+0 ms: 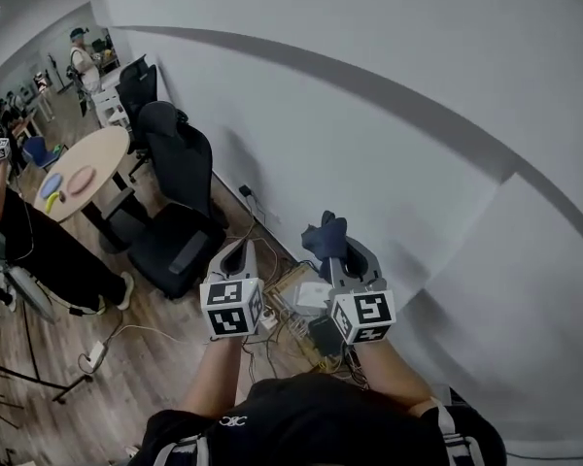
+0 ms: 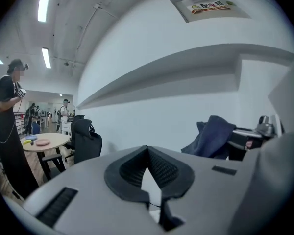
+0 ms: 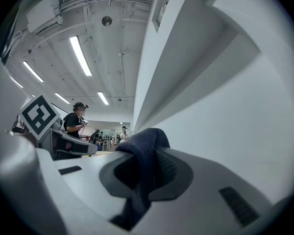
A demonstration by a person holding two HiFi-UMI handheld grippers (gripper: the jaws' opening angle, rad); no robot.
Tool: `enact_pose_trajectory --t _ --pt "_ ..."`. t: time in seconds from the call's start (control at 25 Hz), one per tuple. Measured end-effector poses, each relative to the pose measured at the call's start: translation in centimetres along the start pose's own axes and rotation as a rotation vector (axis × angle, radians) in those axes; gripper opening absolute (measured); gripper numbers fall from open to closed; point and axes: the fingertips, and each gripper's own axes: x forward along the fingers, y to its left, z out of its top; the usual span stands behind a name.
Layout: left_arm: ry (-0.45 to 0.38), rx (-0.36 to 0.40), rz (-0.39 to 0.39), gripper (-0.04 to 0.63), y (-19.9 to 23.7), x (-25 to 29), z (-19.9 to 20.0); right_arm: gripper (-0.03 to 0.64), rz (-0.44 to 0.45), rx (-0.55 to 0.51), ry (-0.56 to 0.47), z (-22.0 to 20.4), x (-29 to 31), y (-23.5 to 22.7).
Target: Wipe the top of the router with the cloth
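Note:
My right gripper (image 1: pixel 338 246) is raised in front of the white wall and is shut on a dark blue cloth (image 1: pixel 324 233), which bunches up above its jaws. In the right gripper view the cloth (image 3: pixel 140 148) fills the gap between the jaws of that gripper (image 3: pixel 146 166). My left gripper (image 1: pixel 239 250) is beside it, shut with nothing in it; in the left gripper view its tips (image 2: pixel 147 150) meet, and the cloth (image 2: pixel 213 135) hangs to the right. A white box-like device (image 1: pixel 313 294), possibly the router, lies on the floor below among cables, partly hidden by the grippers.
Cables and a power strip (image 1: pixel 95 354) trail over the wood floor. Black office chairs (image 1: pixel 175 221) stand left of the grippers, beside a round table (image 1: pixel 83 168). People stand at the far left (image 1: pixel 24 250). The white wall (image 1: pixel 418 144) fills the right.

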Motion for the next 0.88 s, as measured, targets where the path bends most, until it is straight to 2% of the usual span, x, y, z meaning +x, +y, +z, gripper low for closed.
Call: enact_pose_trajectory --t 0.24,0.52,0.64,0.88 --pt "-0.015 -0.014 -0.012 -0.002 -1.5 -2.0 1.2 0.02 0.029 0.026 0.004 0.3 -0.6 0.3" --pt "-0.018 -0.035 -0.021 -0.002 -3.7 -3.1 1.3 0.02 0.057 -0.009 -0.008 1.6 -1.1 0.6" --pt "-0.009 -0.021 -0.03 -0.002 -4.6 -3.0 1.0 0.02 0.073 -0.017 -0.014 1.6 -1.2 0.8" --pt "-0.011 -0.039 -0.031 -0.002 -4.6 -3.6 0.8 0.02 0.079 -0.036 -0.012 1.8 -1.5 1.5"
